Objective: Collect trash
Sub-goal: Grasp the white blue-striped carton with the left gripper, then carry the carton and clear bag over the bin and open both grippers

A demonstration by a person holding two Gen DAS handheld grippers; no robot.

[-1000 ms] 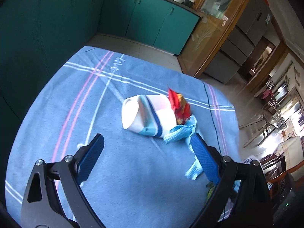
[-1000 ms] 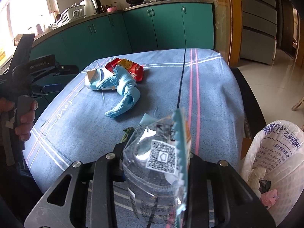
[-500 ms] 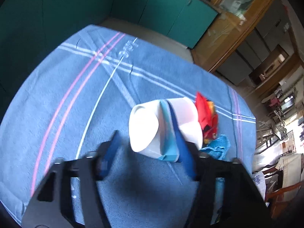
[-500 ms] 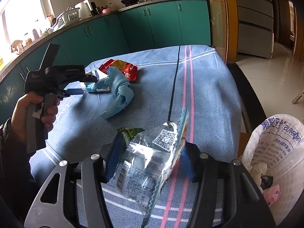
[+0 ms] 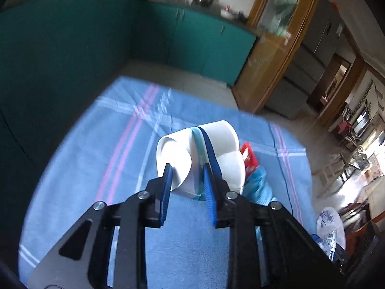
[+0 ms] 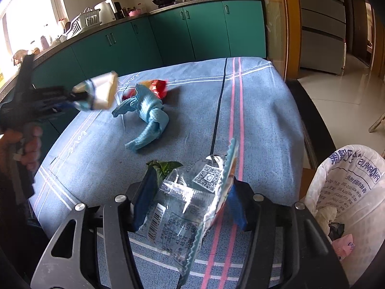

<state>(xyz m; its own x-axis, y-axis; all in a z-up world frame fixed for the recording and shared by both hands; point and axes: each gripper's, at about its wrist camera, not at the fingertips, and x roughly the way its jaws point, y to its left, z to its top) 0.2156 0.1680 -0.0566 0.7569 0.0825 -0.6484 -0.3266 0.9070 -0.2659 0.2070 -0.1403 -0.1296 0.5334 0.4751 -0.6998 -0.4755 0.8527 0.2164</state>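
My left gripper [image 5: 186, 178] is shut on a crushed white paper cup with a blue band [image 5: 211, 154] and holds it above the blue tablecloth [image 5: 96, 168]; the cup also shows lifted in the right wrist view [image 6: 98, 94]. My right gripper [image 6: 190, 192] is shut on a clear plastic wrapper with a QR code [image 6: 190, 204], held above the cloth's near edge. A red snack packet [image 6: 157, 87] and a crumpled light-blue cloth [image 6: 149, 113] lie on the table. A green scrap [image 6: 166, 167] lies just beyond my right fingers.
A bin lined with a white printed bag [image 6: 349, 187] stands on the floor right of the table, with trash inside; it also shows in the left wrist view [image 5: 329, 226]. Teal kitchen cabinets [image 6: 168, 31] run behind the table.
My left gripper closed on the paper cup and lifted it off the cloth. My right gripper kept hold of the wrapper, which tilted and sagged lower.
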